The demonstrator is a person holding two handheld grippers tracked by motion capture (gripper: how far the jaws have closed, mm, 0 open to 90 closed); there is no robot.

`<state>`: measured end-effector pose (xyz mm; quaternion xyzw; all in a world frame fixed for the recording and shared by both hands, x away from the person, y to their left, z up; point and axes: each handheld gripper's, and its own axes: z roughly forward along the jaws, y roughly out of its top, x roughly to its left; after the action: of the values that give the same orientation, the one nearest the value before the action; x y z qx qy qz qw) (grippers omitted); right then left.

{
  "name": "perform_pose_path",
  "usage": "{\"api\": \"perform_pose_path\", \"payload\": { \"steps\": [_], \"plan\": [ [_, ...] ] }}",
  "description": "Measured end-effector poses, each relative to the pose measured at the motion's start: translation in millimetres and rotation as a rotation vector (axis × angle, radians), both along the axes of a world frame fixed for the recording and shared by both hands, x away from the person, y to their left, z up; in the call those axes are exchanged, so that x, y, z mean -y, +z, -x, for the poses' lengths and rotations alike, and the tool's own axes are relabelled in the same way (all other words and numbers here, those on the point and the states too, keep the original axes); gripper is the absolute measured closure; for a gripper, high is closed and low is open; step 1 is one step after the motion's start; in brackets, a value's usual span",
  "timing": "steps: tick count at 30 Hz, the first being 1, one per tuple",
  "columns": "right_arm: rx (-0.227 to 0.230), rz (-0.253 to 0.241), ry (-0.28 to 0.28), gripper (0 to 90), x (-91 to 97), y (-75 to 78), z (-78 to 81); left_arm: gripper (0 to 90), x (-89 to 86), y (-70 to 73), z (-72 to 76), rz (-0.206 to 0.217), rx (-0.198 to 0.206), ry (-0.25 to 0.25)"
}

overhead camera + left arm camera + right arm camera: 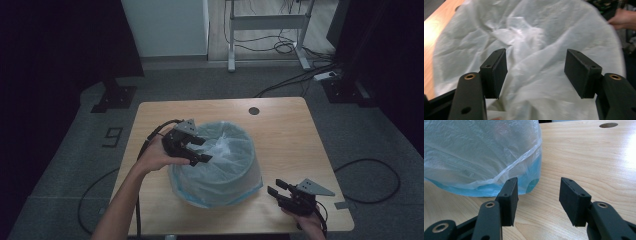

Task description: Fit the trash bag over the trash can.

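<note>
Bin [220, 187] lined with bag [222, 150] sits mid-frame on the surface [290, 130]. Left gripper [196, 151] hovers over the bag's left rim, jaws spread, nothing pinched. Right gripper [276, 190], lower right, jaws spread, empty.

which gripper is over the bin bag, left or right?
The left gripper: it hangs open over the mouth of the bag-lined bin. The right gripper sits low beside the bin's base, open, holding nothing.

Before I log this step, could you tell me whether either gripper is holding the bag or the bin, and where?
Nothing is held. The left gripper hovers open over the bag liner; the right gripper is open beside the blue bin.
</note>
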<state>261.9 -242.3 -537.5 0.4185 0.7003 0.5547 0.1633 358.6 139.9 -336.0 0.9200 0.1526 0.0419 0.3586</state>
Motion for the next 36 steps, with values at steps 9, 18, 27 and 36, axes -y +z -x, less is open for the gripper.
{"api": "perform_pose_path", "payload": {
  "steps": [9,18,27,36],
  "plan": [
    [-0.001,0.003,0.009,48.4,-3.3,0.0,-0.7,34.5,15.5,-2.3,9.5,-0.079,-0.005,-0.054],
    [-0.001,0.000,0.005,48.4,-0.8,0.3,-0.7,35.0,35.9,-17.5,2.4,-0.187,-0.037,-0.067],
    [0.002,-0.004,0.001,48.4,0.4,0.7,-0.6,34.8,35.6,-20.1,2.1,-0.179,-0.039,-0.068],
    [0.002,-0.003,-0.002,48.4,1.0,0.8,-0.8,33.0,6.6,-6.6,5.6,-0.018,0.010,-0.012]
  ]
}}
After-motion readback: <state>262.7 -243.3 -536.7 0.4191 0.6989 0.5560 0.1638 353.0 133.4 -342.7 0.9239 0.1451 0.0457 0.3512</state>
